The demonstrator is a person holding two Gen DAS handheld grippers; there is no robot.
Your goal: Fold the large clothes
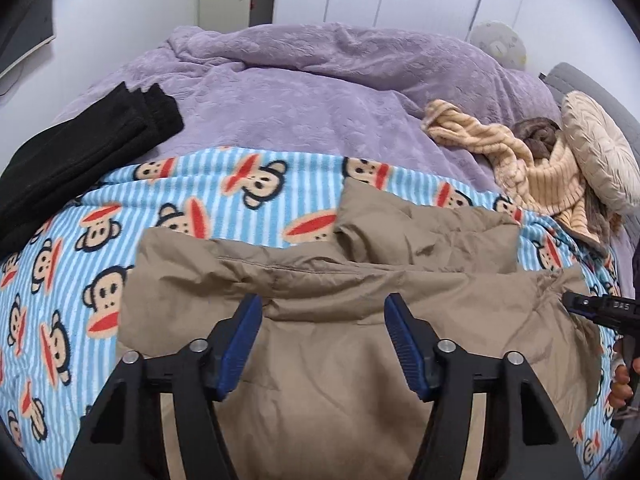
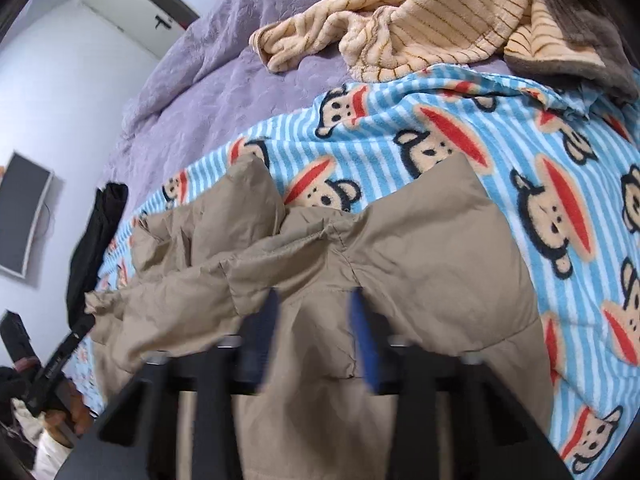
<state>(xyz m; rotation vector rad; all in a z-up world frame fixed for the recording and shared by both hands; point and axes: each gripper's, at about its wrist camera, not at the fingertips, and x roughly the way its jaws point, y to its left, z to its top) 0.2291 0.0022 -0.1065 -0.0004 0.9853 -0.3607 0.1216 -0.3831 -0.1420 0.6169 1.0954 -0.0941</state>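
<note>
Only legible txt: white letters "DAS" on the black body of the right gripper (image 1: pixel 566 300), seen at the right edge of the left wrist view. Round pale cushion (image 1: pixel 498 44) at the back has some print, too blurred to read. Blue striped blanket (image 1: pixel 120 208) carries monkey-face cartoon pics only, no words. Right wrist view: nothing readable

Both wrist views look closely down, sharing the tan jacket (image 1: pixel 320 312) (image 2: pixel 360 264).
</note>
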